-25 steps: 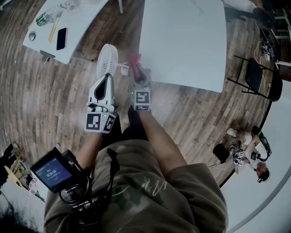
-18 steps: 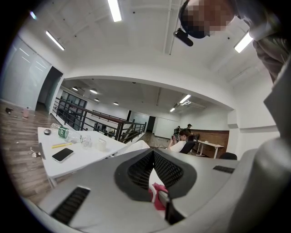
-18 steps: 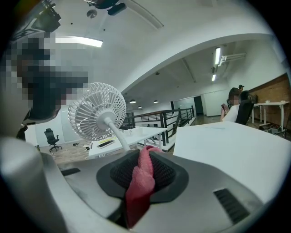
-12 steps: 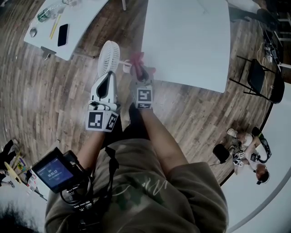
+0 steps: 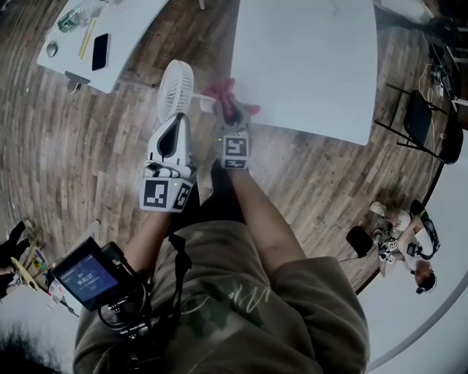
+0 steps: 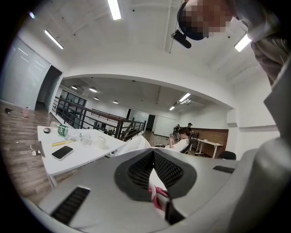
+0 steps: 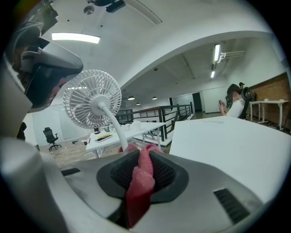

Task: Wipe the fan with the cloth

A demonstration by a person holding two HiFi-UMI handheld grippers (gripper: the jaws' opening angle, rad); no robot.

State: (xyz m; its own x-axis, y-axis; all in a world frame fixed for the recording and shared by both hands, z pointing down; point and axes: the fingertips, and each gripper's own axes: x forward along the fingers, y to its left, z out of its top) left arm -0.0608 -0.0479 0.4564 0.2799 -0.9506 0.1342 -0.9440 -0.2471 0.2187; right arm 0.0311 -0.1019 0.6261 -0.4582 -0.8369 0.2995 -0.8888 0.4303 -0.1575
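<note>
white table [image 5: 307, 66] close ahead of right tool [image 5: 227, 109], open floor [image 5: 88, 153] left of fan [image 5: 176, 89]

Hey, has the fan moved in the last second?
No. The fan keeps its spot just left of the white table's near corner; only the whole head view has shifted slightly.

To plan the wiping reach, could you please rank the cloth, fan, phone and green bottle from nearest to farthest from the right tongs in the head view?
1. cloth, clamped in the right tongs.
2. fan, just left of them.
3. phone, on the small table, upper left.
4. green bottle, beyond the phone on that table.
</note>
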